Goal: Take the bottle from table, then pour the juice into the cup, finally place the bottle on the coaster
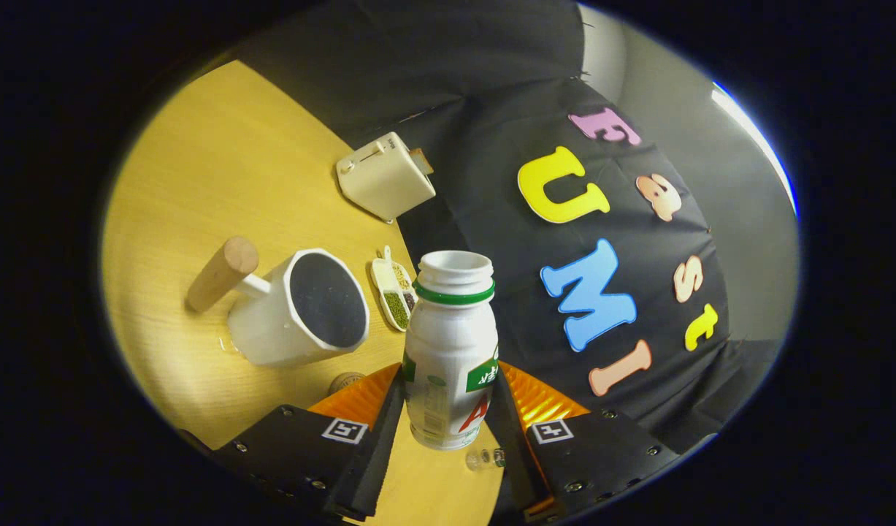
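Gripper [448, 409] pinches bottle [450, 351], lifted and tilted. We judge pour step under way; next, tip mouth over cup [301, 310].

light wood table [221, 168], white cup [301, 310] with wooden handle resting on it, cream toaster [384, 177] near the far edge, small divided dish [394, 292] of grains just beside the cup, round coaster [345, 381] partly visible near the fingers

Bottle [451, 351] between the hand-held gripper [448, 424] fingers, cup [301, 310] left, toaster [385, 175] beyond.
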`<state>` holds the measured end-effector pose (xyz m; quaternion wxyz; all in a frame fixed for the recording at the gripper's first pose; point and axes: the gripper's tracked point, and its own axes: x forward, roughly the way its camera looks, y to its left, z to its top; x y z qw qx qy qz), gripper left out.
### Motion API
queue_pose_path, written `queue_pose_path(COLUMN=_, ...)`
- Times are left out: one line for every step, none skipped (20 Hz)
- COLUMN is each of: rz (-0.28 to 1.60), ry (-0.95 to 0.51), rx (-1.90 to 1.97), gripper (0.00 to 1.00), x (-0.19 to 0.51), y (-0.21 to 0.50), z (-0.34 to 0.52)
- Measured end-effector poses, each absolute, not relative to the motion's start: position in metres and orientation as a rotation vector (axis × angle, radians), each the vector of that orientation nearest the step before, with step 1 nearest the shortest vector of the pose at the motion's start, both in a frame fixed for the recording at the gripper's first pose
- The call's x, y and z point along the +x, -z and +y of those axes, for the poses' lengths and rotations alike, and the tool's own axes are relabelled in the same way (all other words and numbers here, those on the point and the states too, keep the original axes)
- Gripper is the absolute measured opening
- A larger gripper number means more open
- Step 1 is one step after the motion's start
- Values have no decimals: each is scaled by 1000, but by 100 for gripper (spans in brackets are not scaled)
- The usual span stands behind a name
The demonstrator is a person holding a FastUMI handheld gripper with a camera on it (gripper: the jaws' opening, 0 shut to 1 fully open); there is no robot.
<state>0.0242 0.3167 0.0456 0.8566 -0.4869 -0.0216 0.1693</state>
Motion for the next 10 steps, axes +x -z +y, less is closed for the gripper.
queue_pose_path(rz=-36, ry=-365, rx=-980, gripper=67, x=25, y=-46, z=315)
queue_pose_path(rz=-29, ry=-374, rx=-943, gripper=67, x=26, y=-43, z=315)
queue_pose_path(rz=-22, ry=-384, rx=-906, gripper=67, x=25, y=-41, z=315)
queue_pose_path(rz=-15, ry=-399, rx=-864, gripper=67, x=26, y=-37, z=316)
queue_pose_path(rz=-7, ry=-412, rx=-818, gripper=67, x=26, y=-34, z=317)
queue_pose_path(rz=-3, ry=-423, rx=-775, gripper=67, x=28, y=-32, z=318)
queue_pose_path(rz=-2, ry=-428, rx=-735, gripper=67, x=30, y=-32, z=319)
queue_pose_path(rz=-5, ry=-434, rx=-694, gripper=67, x=32, y=-31, z=318)
queue_pose_path(rz=-7, ry=-435, rx=-650, gripper=67, x=36, y=-32, z=317)
queue_pose_path(rz=-7, ry=-436, rx=-600, gripper=67, x=39, y=-32, z=315)
